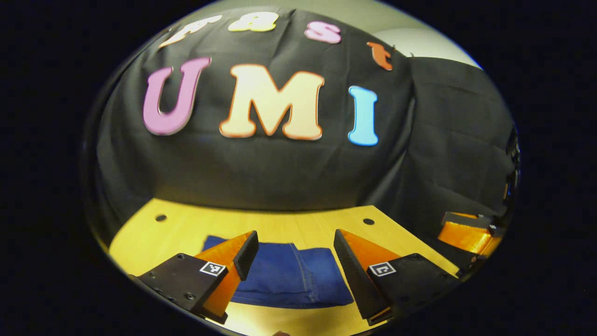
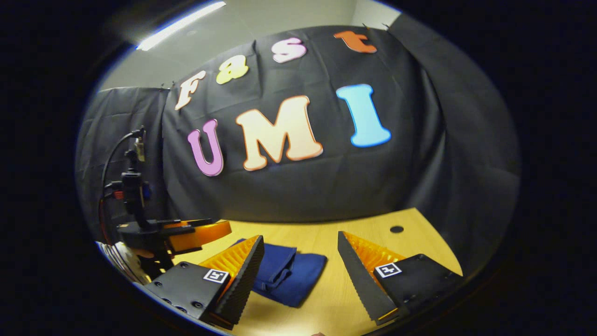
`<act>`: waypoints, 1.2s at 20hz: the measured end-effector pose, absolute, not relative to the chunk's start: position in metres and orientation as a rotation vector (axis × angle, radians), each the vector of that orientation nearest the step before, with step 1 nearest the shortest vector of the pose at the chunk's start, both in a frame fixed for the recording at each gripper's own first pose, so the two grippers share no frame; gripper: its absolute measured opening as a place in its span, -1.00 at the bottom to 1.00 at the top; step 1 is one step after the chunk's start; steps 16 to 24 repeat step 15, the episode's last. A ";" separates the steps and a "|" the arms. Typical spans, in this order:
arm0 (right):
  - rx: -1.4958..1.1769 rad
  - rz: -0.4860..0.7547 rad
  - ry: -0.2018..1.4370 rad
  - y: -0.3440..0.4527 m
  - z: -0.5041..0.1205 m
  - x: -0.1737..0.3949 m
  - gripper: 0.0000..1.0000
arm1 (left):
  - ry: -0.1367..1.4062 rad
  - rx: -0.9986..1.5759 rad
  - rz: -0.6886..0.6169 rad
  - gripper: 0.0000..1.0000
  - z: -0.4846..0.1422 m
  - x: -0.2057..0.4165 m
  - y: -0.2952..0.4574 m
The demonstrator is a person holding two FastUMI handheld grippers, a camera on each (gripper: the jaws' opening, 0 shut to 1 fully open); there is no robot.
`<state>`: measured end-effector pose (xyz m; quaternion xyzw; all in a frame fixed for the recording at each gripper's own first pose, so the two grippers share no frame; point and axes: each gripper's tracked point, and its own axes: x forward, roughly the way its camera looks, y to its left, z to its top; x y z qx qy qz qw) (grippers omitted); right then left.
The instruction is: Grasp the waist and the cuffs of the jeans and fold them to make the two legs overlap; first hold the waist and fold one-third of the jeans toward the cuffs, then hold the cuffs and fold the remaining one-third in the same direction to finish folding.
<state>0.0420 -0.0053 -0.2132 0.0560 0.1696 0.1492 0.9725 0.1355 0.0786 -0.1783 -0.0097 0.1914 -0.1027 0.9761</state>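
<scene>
With the jeans (image 1: 289, 275) lying folded on the table (image 1: 177, 228) and both the left gripper (image 1: 295, 259) and right gripper (image 2: 301, 261) held above them, fingers apart and holding nothing, a careless low pass could drag the top layer open.

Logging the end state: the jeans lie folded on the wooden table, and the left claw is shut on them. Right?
Not quite. In the left gripper view the left claw is open, held clear of the folded jeans on the wooden table.
</scene>
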 end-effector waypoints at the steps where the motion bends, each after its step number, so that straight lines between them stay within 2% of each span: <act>1: 0.091 0.309 0.299 0.008 -0.197 0.037 0.95 | 0.360 0.006 -0.210 0.90 -0.165 0.125 0.087; 5: 0.046 0.348 0.171 0.062 -0.146 0.014 0.94 | 0.300 -0.023 -0.180 0.90 -0.124 0.086 0.121; 6: 0.055 0.349 0.159 0.073 -0.138 0.006 0.87 | 0.284 -0.026 -0.172 0.90 -0.114 0.079 0.131; 7: 0.071 0.349 0.152 0.083 -0.132 -0.002 0.95 | 0.273 -0.019 -0.157 0.90 -0.107 0.073 0.143; 9: 0.102 0.367 0.140 0.105 -0.120 -0.018 0.95 | 0.252 0.008 -0.140 0.87 -0.092 0.057 0.164; 13: 0.080 0.381 0.123 0.129 -0.112 -0.042 0.94 | 0.223 0.022 -0.118 0.90 -0.077 0.033 0.188; 14: 0.080 0.389 0.126 0.135 -0.111 -0.046 0.87 | 0.223 0.019 -0.113 0.87 -0.076 0.029 0.192; 15: 0.082 0.395 0.127 0.139 -0.111 -0.048 0.96 | 0.224 0.014 -0.110 0.87 -0.076 0.024 0.195; 24: 0.082 0.395 0.127 0.139 -0.111 -0.048 0.96 | 0.224 0.014 -0.110 0.87 -0.076 0.024 0.195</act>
